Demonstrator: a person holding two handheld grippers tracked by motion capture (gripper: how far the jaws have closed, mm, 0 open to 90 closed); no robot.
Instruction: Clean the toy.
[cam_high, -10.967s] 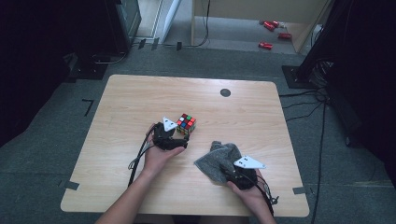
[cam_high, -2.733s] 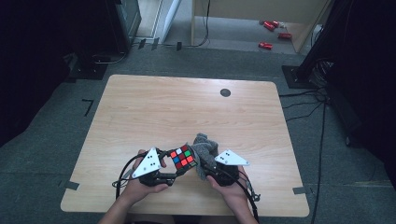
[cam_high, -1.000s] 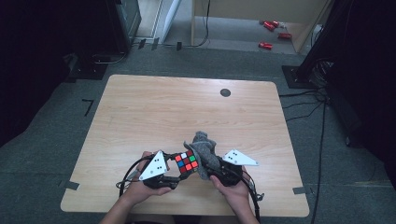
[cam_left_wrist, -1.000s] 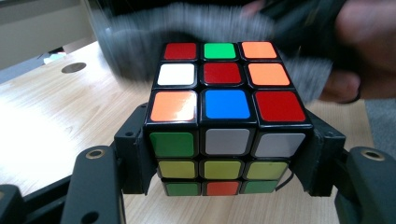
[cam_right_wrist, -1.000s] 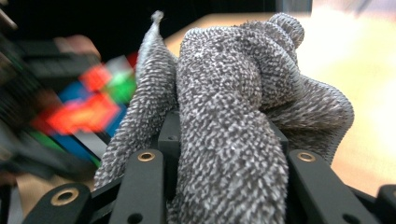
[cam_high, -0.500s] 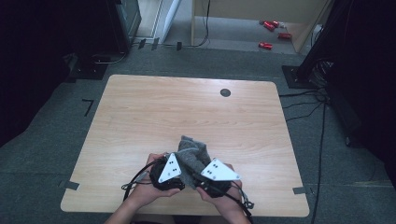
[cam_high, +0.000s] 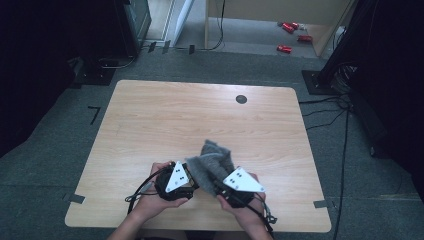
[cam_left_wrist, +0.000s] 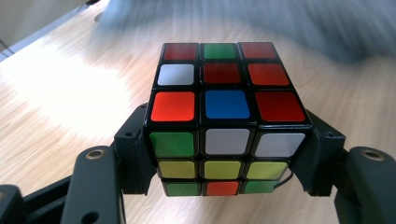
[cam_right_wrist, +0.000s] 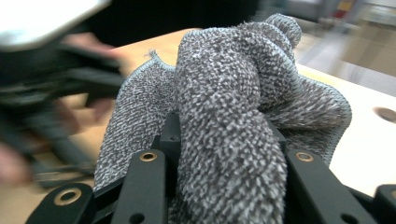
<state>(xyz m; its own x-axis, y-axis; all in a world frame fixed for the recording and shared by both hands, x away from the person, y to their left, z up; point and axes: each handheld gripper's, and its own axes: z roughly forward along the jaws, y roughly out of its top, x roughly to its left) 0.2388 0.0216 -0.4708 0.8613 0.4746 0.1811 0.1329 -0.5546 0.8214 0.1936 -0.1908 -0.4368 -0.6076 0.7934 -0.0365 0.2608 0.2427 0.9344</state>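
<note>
Left hand-held gripper (cam_left_wrist: 226, 154) clamped on a scrambled puzzle cube (cam_left_wrist: 224, 116), held just above the wooden table (cam_high: 165, 115) near its front edge. Right hand-held gripper (cam_right_wrist: 224, 154) pinched on a bunched grey cloth (cam_right_wrist: 233, 93), draped against the cube in the high view, covering it there. Both hands close together, almost touching.

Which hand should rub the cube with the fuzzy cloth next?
The right one, most likely. The right gripper already pinches the grey cloth, while the left gripper is clamped on the cube, steadying it.
</note>
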